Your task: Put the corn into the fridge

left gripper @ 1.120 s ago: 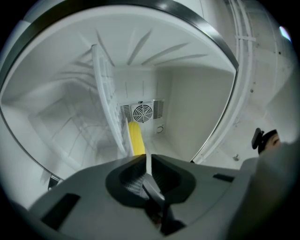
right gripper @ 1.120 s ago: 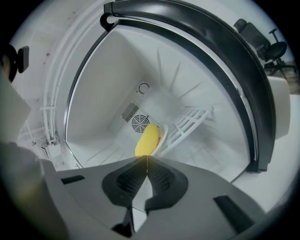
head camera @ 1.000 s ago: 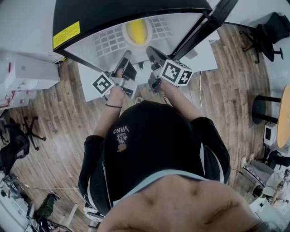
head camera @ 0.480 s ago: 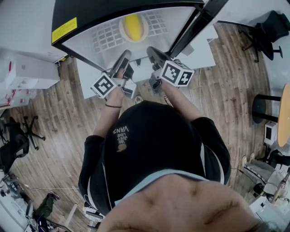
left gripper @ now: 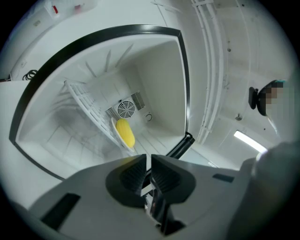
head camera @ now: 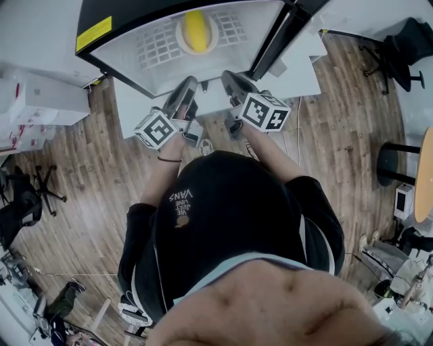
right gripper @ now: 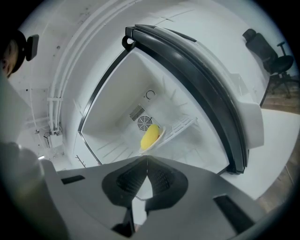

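The corn [head camera: 196, 30] lies on a small plate [head camera: 181, 39] on the wire shelf [head camera: 157, 46], deep inside the fridge [head camera: 122, 9]. Both grippers hang empty at the near lip of the opening. The left gripper [head camera: 187, 89] and the right gripper [head camera: 233, 80] each have their jaws together on nothing. Compared with a second ago they have pulled back out of the cavity, and the left one's marker cube [head camera: 156, 128] has rolled. The door [head camera: 279, 39] stands open on the right, leaving wooden floor [head camera: 88, 176] free on both sides.

Bright, even light; sharp centres, fisheye-warped, dark-vignetted edges.
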### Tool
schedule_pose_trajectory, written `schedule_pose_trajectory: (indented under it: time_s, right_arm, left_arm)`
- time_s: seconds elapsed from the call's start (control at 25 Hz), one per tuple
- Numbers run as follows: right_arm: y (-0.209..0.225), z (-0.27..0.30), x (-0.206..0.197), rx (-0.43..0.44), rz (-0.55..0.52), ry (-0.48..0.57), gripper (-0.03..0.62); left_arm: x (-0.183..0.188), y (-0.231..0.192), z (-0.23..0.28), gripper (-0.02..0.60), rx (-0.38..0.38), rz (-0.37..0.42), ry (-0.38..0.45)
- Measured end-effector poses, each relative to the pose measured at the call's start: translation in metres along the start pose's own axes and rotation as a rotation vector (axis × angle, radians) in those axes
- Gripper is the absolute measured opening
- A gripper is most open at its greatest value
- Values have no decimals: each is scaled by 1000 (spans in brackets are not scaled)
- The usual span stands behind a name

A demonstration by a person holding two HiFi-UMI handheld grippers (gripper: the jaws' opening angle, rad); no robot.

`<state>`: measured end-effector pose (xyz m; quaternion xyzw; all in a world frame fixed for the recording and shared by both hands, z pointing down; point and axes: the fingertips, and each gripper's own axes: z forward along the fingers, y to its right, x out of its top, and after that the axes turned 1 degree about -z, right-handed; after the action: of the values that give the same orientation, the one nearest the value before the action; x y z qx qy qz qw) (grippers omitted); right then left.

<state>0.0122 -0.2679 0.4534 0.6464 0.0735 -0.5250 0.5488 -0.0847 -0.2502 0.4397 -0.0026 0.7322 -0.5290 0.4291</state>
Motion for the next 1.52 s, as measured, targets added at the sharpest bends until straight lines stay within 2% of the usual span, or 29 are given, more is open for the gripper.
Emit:
schedule_pose_trajectory:
  time_s: [0.44,1.04,1.52]
  right_arm:
    - [-4,-23,-7,14,-72,4,12]
    - [-9,-47,-14,20,-195,5,12]
    - [-7,-65,-32,21,-248,-27,12]
  left_arm:
    - [-10,13,-16,40,30,121,30]
    - [-31,26,-32,38,72,255,6]
    - [-52,28,-45,37,117,281,-7]
